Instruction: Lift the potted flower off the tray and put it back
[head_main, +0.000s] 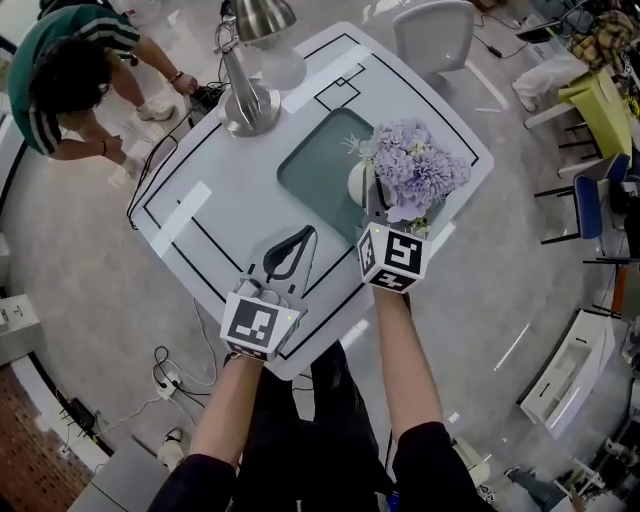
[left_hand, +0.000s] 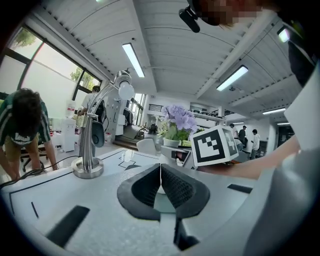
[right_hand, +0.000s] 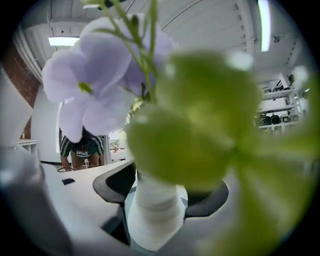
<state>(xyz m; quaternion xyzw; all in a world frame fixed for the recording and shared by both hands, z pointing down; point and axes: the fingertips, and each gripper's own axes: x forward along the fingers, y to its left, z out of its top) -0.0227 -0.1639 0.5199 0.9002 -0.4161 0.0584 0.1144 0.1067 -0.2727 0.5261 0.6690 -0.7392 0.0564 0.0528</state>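
1. Potted flower (head_main: 415, 170) stands on the tray (head_main: 305, 170), the lift apparently still to come.
2. Right gripper (head_main: 372, 205) jaws gape around its white pot (right_hand: 155, 215), unclamped.
3. Left gripper (left_hand: 160, 169) jaws meet, empty, over the bench (head_main: 220, 190).

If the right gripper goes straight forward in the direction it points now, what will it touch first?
Most likely the white pot of the potted flower. It stands on the tray, directly between the open jaws of the right gripper. How much gap remains behind it I cannot tell.

right gripper (right_hand: 170, 186) | fingers (right_hand: 114, 186) spread either side of white pot (right_hand: 154, 216) | purple flower (right_hand: 90, 85) blurred above
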